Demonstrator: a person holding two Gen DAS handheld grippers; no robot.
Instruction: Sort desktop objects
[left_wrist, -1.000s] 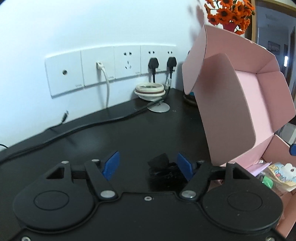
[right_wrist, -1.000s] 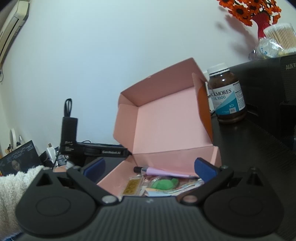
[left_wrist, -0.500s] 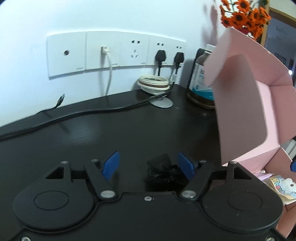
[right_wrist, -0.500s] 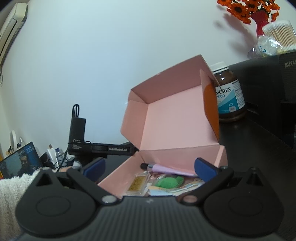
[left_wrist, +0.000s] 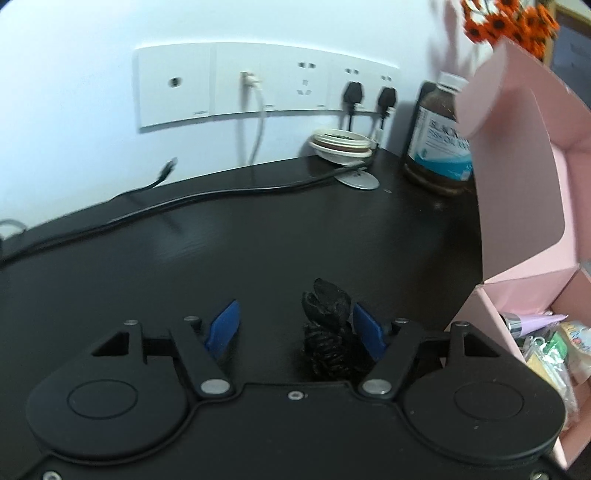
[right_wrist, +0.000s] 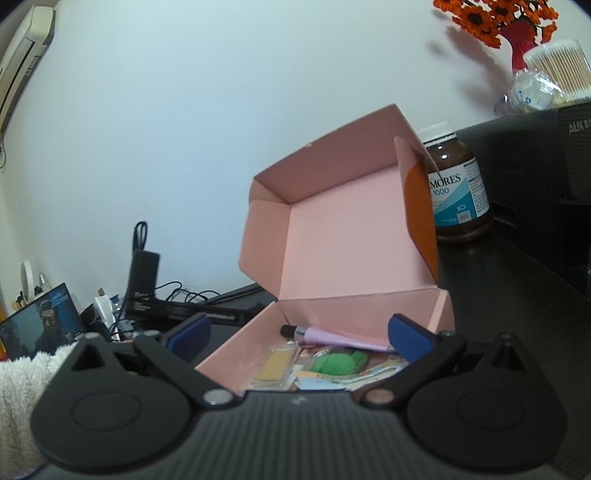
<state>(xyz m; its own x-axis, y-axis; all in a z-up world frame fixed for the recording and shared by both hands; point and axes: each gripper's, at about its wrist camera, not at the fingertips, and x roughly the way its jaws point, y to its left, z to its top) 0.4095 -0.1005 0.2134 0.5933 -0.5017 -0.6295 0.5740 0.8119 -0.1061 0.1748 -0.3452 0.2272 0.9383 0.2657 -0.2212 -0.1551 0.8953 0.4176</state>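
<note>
Now the brown bottle (left_wrist: 437, 147) shows beside the pink box (left_wrist: 524, 177).

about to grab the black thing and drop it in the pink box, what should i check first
1. Black item between the left gripper fingers: ok, jaws closing.
2. Item centred: not ok, it sits against one finger, far from the other.
3. Both pads pressing it: not ok yet.
4. Pink box lid open: ok.
5. Free space inside beside the pen: ok.
6. Right gripper clear of the box: not ok, it hovers open above it.
</note>
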